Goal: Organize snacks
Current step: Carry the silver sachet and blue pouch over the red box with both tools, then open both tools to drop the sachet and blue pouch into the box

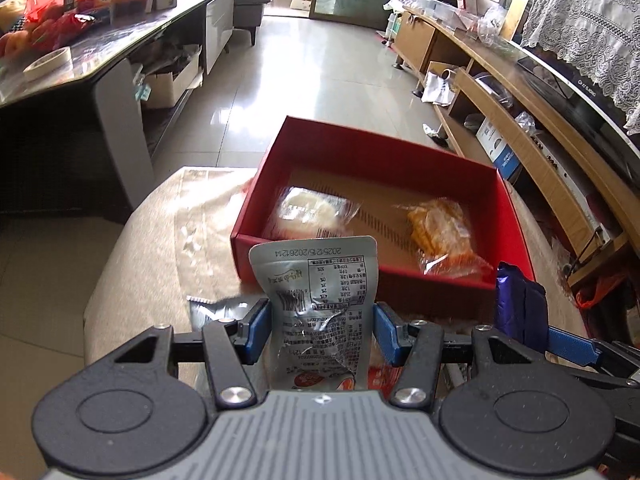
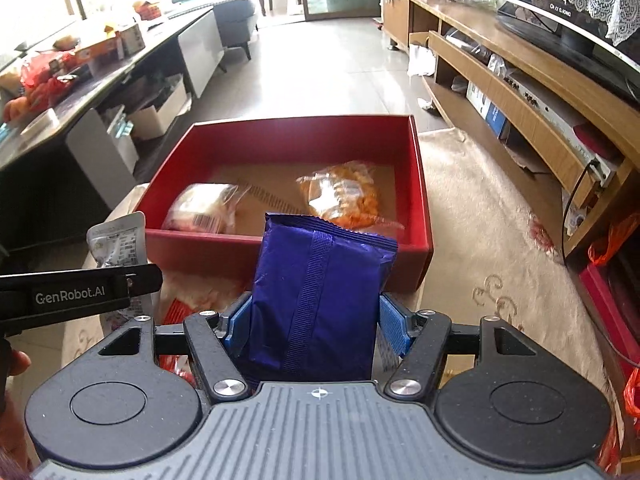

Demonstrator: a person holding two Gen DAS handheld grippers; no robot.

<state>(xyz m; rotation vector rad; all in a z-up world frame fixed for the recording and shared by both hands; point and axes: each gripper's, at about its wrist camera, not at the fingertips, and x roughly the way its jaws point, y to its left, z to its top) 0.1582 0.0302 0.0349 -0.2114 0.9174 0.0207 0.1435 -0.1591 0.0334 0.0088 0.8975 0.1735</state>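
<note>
A red open box (image 1: 320,152) (image 2: 420,184) sits on a beige cushioned surface. Inside lie a pale clear-wrapped snack (image 1: 308,208) (image 2: 204,210) on the left and an orange clear-wrapped snack (image 1: 440,228) (image 2: 344,196) on the right. My left gripper (image 1: 320,330) is shut on a silver printed pouch (image 1: 320,292) (image 2: 118,242), held upright just before the box's near wall. My right gripper (image 2: 316,322) is shut on a dark blue snack packet (image 2: 320,292) (image 1: 520,304), also upright before the near wall, to the right of the left gripper.
Another silver pouch (image 1: 212,312) and red-and-white packets (image 2: 188,304) lie on the surface under the grippers. A dark table (image 1: 100,52) with clutter stands left. A wooden TV cabinet (image 2: 520,92) runs along the right. Tiled floor (image 1: 312,64) lies beyond the box.
</note>
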